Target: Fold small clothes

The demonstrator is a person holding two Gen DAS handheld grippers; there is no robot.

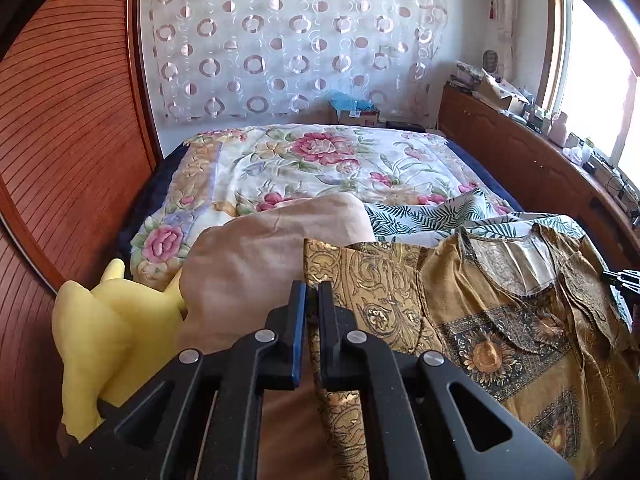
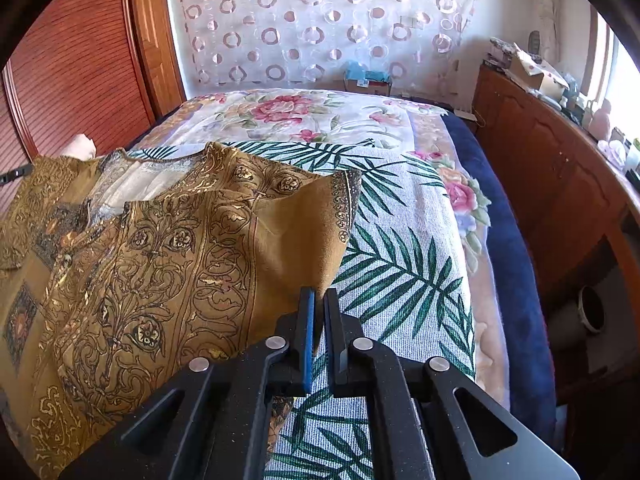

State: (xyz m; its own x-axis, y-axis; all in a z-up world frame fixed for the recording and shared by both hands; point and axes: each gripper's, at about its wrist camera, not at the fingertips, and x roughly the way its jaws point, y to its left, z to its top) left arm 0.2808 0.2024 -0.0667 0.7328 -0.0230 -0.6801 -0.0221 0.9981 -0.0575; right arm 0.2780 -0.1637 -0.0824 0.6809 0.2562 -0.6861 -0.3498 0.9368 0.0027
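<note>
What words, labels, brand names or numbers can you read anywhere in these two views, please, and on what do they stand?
No text can be read in either view.
Cardboard box at the far end of the bed: a red mark on its front, too small and blurred to read.
Boxes on the wooden sideboard: any print is too blurred to read.
Gold patterned shirt: ornament only, no lettering.

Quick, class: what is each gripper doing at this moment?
Left gripper: shut on the gold patterned shirt.
Right gripper: shut on the same shirt's edge.
</note>
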